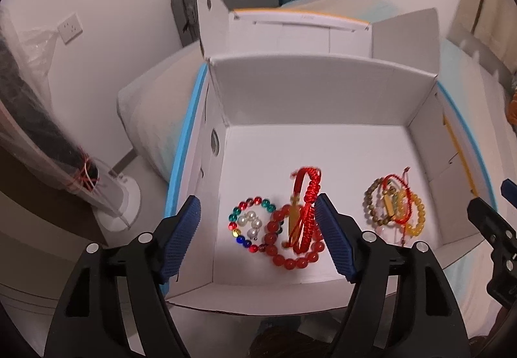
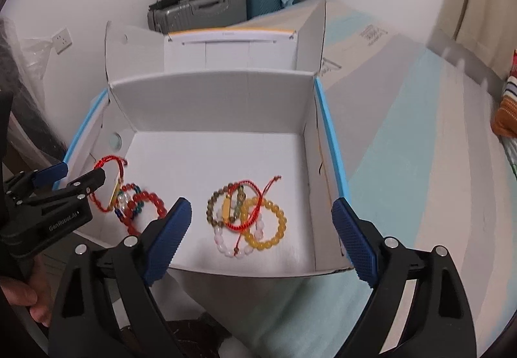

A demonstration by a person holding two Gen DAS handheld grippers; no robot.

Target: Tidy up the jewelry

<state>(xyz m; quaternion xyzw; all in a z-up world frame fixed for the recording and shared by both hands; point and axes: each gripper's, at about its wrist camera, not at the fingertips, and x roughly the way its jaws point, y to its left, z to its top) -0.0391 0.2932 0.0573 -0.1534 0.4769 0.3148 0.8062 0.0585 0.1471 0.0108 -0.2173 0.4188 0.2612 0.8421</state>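
Bracelets lie in two heaps (image 1: 278, 228) (image 2: 247, 217) inside the white cardboard box (image 1: 323, 92); sorting looks unfinished, both the left gripper (image 1: 258, 238) and right gripper (image 2: 261, 238) spread wide, empty.

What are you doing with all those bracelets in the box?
A person is sorting jewelry in a white cardboard box with a hand-held gripper in each hand. The left hand-held gripper hangs open over one pile: a red bead bracelet, a colorful bead bracelet and a red cord bracelet. The right hand-held gripper is open above the other pile, with a yellow bead bracelet. Nothing is gripped.
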